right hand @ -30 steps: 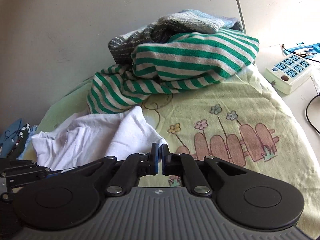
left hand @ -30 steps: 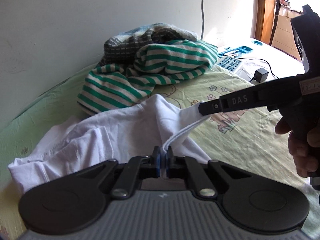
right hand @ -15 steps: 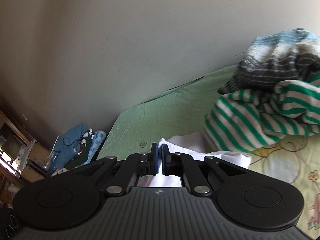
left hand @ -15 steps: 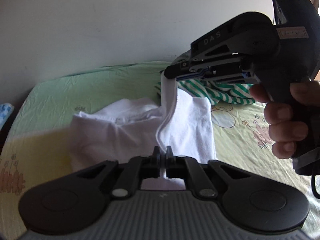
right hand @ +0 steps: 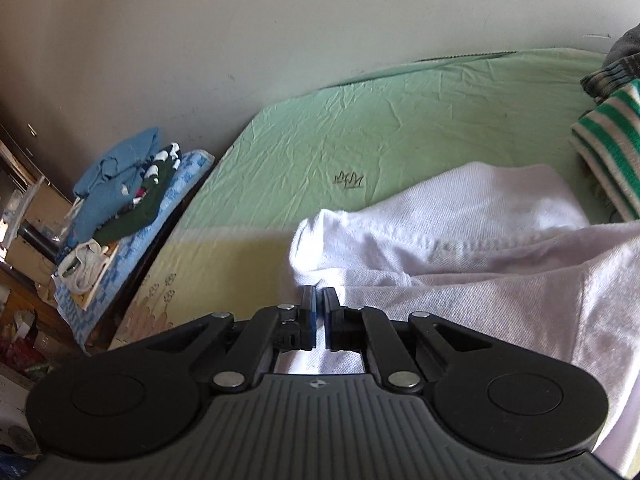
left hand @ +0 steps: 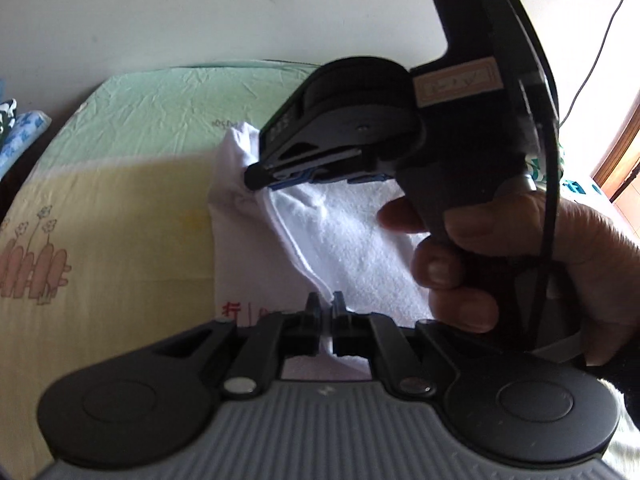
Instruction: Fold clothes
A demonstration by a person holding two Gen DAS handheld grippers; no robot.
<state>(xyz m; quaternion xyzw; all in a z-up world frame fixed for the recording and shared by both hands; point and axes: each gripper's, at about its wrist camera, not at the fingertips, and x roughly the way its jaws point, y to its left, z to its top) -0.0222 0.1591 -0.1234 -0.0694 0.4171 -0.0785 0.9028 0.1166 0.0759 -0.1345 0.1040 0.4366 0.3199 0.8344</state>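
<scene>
Both grippers, L point(left hand: 326, 304) & R point(right hand: 319, 300), clamp white shirt point(left hand: 348, 236) on bed point(left hand: 120, 200)

Both grippers are matte black with a ribbed grey base, round side discs, silver pivot screws and blue-padded jaws, as on the left gripper point(left hand: 326, 300); at the frame's right, the right gripper point(left hand: 260, 174) bears a pale label, a thin black cable, and a hand point(left hand: 520, 264) around its grip.

Red printed characters show on the white garment point(left hand: 256, 280) near its lower edge, partly hidden; the first looks like 行. The tan label point(left hand: 458, 85) on the right gripper point(left hand: 256, 176) carries writing too blurred to read.
</scene>
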